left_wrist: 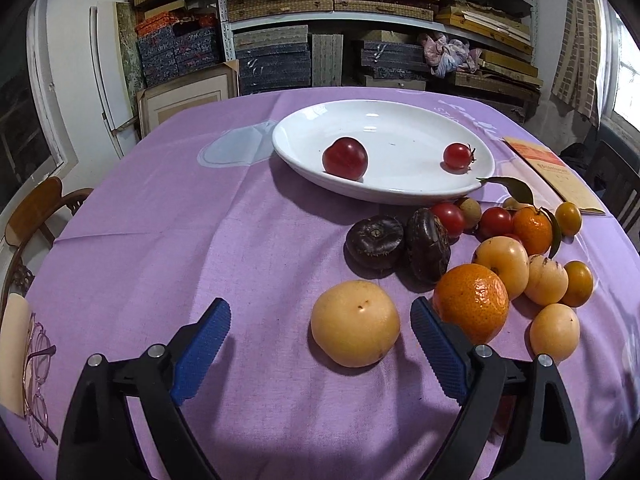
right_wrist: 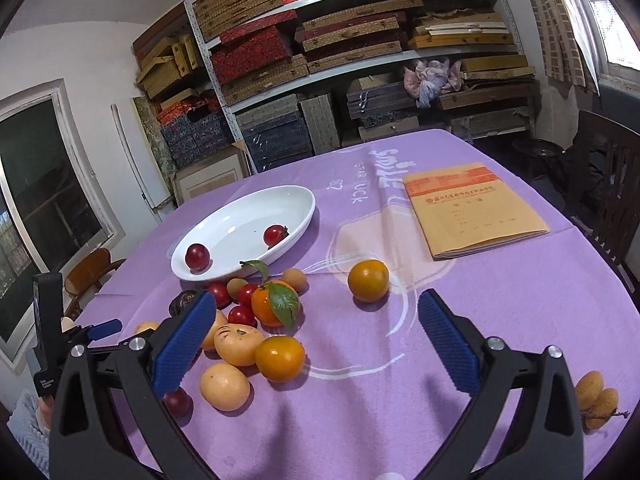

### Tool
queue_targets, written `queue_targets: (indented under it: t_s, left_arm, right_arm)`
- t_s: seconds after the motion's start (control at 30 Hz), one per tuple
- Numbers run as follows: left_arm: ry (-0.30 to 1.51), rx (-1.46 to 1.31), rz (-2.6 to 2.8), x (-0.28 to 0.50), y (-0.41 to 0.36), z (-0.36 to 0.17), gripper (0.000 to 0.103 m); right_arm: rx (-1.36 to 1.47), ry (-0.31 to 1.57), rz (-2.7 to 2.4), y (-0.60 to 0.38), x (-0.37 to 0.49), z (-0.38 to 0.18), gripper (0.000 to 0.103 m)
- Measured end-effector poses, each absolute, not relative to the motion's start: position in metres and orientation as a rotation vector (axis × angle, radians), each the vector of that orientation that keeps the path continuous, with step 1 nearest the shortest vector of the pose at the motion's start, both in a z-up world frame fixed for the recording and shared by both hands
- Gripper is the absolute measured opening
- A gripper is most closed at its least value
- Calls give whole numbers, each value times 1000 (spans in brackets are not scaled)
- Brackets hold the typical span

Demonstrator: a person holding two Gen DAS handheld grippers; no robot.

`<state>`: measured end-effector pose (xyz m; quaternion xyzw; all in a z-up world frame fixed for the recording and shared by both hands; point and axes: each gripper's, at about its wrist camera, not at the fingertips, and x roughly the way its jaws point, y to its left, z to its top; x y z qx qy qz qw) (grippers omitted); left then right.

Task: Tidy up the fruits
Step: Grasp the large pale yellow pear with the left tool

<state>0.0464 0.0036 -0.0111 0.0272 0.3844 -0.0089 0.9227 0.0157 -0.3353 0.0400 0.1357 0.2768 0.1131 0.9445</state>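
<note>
We see one purple tablecloth (left_wrist: 200,220), then one white oval plate (left_wrist: 400,196) at the far side holding two red fruits: a plum (left_wrist: 345,158) and a cherry tomato (left_wrist: 457,156). Near it lies a heap of yellow, orange, red and dark fruits, partly overlapping, so their count is unclear. Left gripper (left_wrist: 320,332) and right gripper (right_wrist: 316,332) both gape wide, empty.

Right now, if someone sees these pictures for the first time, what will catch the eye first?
First the white oval dish near the far side of the purple tablecloth, with only a dark red plum and a cherry tomato in it. Next, the crowded pile of fruit in front of it: a big orange, a pale yellow fruit, and two dark purple-brown fruits. Both the left gripper and right gripper stand open and empty.
</note>
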Motion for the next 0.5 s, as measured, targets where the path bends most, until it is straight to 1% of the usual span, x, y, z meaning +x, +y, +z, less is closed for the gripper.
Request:
queue_targets:
  t_s: [0.17, 0.23, 0.3, 0.33, 0.37, 0.4, 0.5]
  left_arm:
    - [804, 22, -46, 50, 5, -14, 92]
    - [798, 13, -51, 49, 6, -14, 90]
    - [804, 8, -63, 50, 7, -15, 79]
    - [813, 5, -68, 52, 6, -16, 75]
    - [826, -2, -76, 54, 7, -18, 67]
    - [837, -10, -88, 55, 7, -19, 62]
    - [846, -8, -89, 56, 6, -20, 59]
  right_arm:
    - [257, 573, 227, -331, 17, 39, 99]
    - [259, 577, 224, -331, 18, 38, 99]
    - [262, 578, 223, -331, 19, 37, 99]
    - [261, 578, 223, -332, 18, 37, 99]
    - [258, 579, 221, -331, 19, 36, 99]
    - [258, 580, 221, -332, 19, 37, 99]
    - [254, 584, 220, -331, 19, 36, 99]
